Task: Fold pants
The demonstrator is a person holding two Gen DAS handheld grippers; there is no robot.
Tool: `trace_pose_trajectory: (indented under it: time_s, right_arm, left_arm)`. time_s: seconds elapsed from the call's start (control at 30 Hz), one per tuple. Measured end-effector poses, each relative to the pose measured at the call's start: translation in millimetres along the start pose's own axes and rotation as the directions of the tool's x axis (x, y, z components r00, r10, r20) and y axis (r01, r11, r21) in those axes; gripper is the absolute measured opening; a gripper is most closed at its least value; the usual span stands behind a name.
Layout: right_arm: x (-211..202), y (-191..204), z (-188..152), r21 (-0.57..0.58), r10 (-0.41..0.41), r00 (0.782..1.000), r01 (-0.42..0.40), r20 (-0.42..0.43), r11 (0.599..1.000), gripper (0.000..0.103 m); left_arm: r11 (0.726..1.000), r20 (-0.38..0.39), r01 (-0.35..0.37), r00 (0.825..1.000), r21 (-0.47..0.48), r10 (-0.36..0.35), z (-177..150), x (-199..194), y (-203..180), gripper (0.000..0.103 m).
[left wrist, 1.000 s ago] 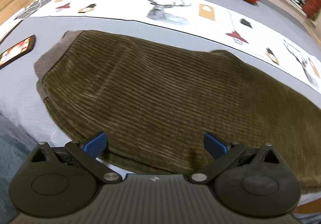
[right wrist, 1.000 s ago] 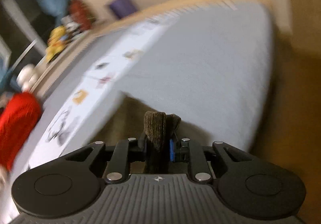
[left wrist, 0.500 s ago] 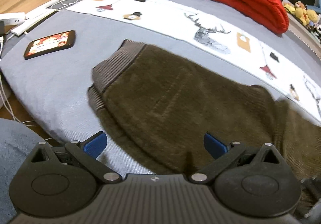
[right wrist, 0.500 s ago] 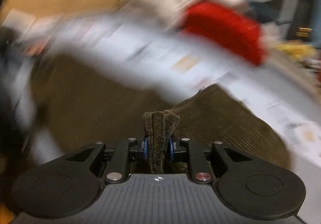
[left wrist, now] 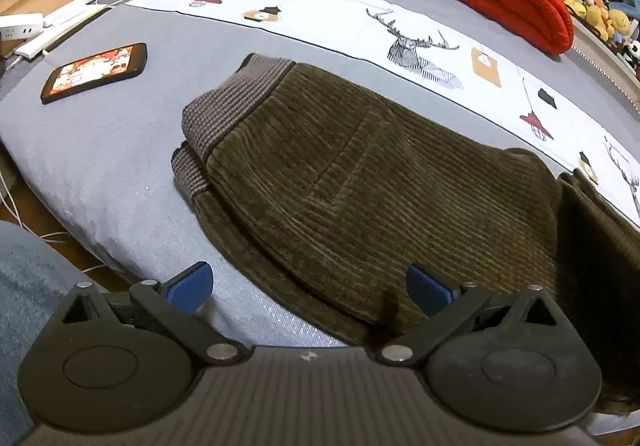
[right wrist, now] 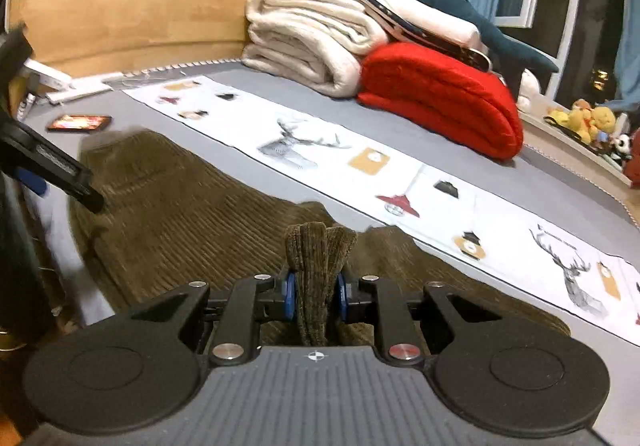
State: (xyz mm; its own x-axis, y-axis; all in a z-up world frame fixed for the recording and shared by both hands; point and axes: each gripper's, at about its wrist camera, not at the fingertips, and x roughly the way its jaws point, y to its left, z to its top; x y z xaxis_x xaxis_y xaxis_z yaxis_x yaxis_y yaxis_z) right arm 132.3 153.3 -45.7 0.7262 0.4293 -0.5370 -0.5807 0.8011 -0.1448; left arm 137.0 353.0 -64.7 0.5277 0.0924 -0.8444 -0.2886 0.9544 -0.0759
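one phone [left wrist: 94, 72] near the pants [left wrist: 360, 190]

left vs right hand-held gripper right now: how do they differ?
The left hand-held gripper is open and holds nothing; the right hand-held gripper is shut on a bunched fold of the brown corduroy pants. The left hangs over the pants' near edge, by the waistband end; the right has its fold lifted above the spread fabric. Both have blue pads on black fingers.
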Motion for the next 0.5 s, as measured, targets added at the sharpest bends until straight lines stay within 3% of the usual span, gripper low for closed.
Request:
trace_pose_trajectory:
  time_s: [0.13, 0.23, 0.37, 0.43, 0.5]
  right_arm:
    - [26, 20, -40, -0.055, 0.052, 0.981, -0.063, -0.187, 0.996, 0.021]
    - [23, 27, -52, -0.052, 0.035, 0.986, -0.044, -0.161, 0.998, 0.024]
    - [17, 7, -40, 0.091, 0.101, 0.977, -0.085, -0.189, 0.992, 0.032]
    - [10, -6, -41, 0.217, 0.225, 0.959, -0.185, -0.175, 0.958, 0.058]
    - [-3, -18, -42, 0.320, 0.296, 0.946, -0.241, -0.134, 0.916, 0.067]
  left_arm:
    - [1.000, -0.013, -0.002, 1.000, 0.014, 0.002, -5, 5, -3, 0.103]
    - [1.000, -0.012, -0.007, 1.000, 0.023, 0.007, -7, 5, -3, 0.103]
    - [1.000, -0.015, -0.003, 1.000, 0.014, 0.003, -7, 6, -3, 0.103]
    - [1.000, -0.018, 0.000, 1.000, 0.013, 0.000, -8, 6, -3, 0.103]
    - [1.000, -0.021, -0.001, 1.000, 0.021, 0.001, -9, 7, -5, 0.103]
